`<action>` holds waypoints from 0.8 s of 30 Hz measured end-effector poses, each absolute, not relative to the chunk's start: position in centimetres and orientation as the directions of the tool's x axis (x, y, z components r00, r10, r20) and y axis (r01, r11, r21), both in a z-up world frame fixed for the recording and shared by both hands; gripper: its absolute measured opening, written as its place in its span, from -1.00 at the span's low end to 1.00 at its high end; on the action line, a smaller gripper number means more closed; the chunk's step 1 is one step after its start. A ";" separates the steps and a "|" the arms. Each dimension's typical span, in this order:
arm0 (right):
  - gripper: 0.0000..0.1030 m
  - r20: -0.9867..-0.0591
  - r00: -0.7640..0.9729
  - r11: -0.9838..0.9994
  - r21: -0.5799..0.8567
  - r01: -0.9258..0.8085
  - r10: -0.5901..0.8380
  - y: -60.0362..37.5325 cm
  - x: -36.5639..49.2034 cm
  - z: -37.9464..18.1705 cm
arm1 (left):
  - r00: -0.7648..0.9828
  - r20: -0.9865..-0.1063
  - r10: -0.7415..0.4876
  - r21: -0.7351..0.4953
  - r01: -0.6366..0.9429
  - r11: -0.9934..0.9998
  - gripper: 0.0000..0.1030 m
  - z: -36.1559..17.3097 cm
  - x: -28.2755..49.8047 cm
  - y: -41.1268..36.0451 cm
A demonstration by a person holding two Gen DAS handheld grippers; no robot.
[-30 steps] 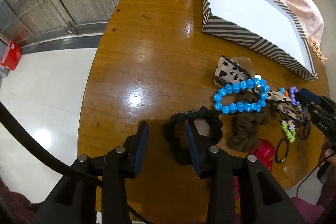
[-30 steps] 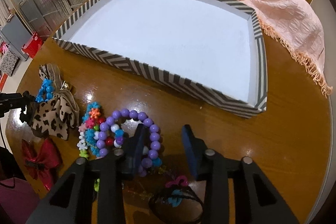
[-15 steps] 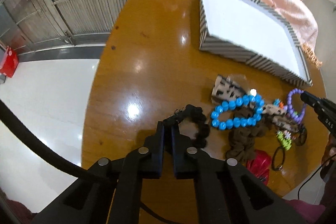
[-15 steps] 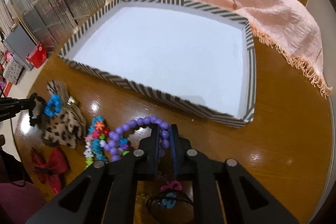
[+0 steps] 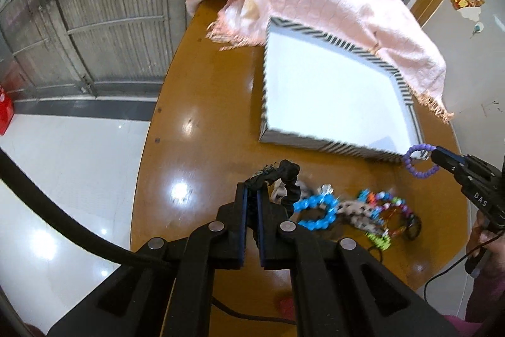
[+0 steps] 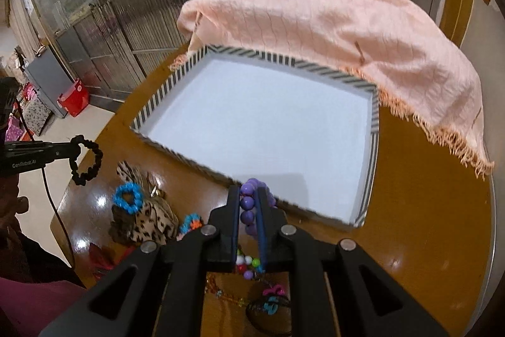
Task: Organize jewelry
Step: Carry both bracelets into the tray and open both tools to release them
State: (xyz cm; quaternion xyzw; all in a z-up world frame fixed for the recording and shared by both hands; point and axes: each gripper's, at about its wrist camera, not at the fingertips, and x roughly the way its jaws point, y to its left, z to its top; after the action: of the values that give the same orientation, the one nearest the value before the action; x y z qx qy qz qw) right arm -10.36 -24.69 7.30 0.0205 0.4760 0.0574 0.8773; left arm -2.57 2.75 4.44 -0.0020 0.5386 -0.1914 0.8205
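My left gripper (image 5: 251, 191) is shut on a black scrunchie (image 5: 288, 179) and holds it above the round wooden table (image 5: 205, 103); the scrunchie also hangs at the left of the right wrist view (image 6: 86, 161). My right gripper (image 6: 247, 195) is shut on a purple bead bracelet (image 6: 247, 202), lifted near the front wall of the striped tray (image 6: 167, 87). In the left wrist view that bracelet (image 5: 418, 163) hangs from the right gripper (image 5: 437, 153) by the tray's corner (image 5: 331, 146). The tray's white inside holds nothing.
Jewelry lies on the table below: a blue bead bracelet (image 5: 315, 210), a leopard-print bow (image 6: 148, 217), multicoloured bead bracelets (image 5: 382, 204), a red bow (image 6: 101, 258), black hair ties (image 6: 268, 308). A pink fringed cloth (image 6: 331, 21) drapes behind the tray.
Both grippers have closed on their items and lifted them off the table. The left one took the black scrunchie, the right one the purple bracelet, both rising towards the tray.
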 end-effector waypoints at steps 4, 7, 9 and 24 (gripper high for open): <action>-0.81 -0.825 0.552 0.992 0.084 -0.092 0.121 -24.7 -9.2 8.1 | 0.369 -0.873 -0.320 -0.199 0.330 0.923 -1.00 5.4 -1.5 1.8; -0.81 -0.820 0.560 0.992 0.071 -0.103 0.117 -24.5 -8.1 8.5 | 0.382 -0.867 -0.320 -0.189 0.342 0.921 -1.00 6.0 -0.7 1.1; -0.81 -0.818 0.563 0.992 0.066 -0.111 0.117 -24.2 -7.4 8.7 | 0.389 -0.865 -0.316 -0.179 0.351 0.919 -1.00 6.2 -0.1 0.5; -0.82 -0.824 0.548 0.982 0.050 -0.181 0.143 -22.8 -0.5 8.0 | 0.396 -0.862 -0.317 -0.162 0.377 0.912 -1.00 6.1 4.6 -3.8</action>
State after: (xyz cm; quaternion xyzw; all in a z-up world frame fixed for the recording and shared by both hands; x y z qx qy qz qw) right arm -0.53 -22.79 8.03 -0.0206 0.4665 0.0920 0.8795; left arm 4.62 -3.80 6.12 0.0297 0.5088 -0.2079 0.8349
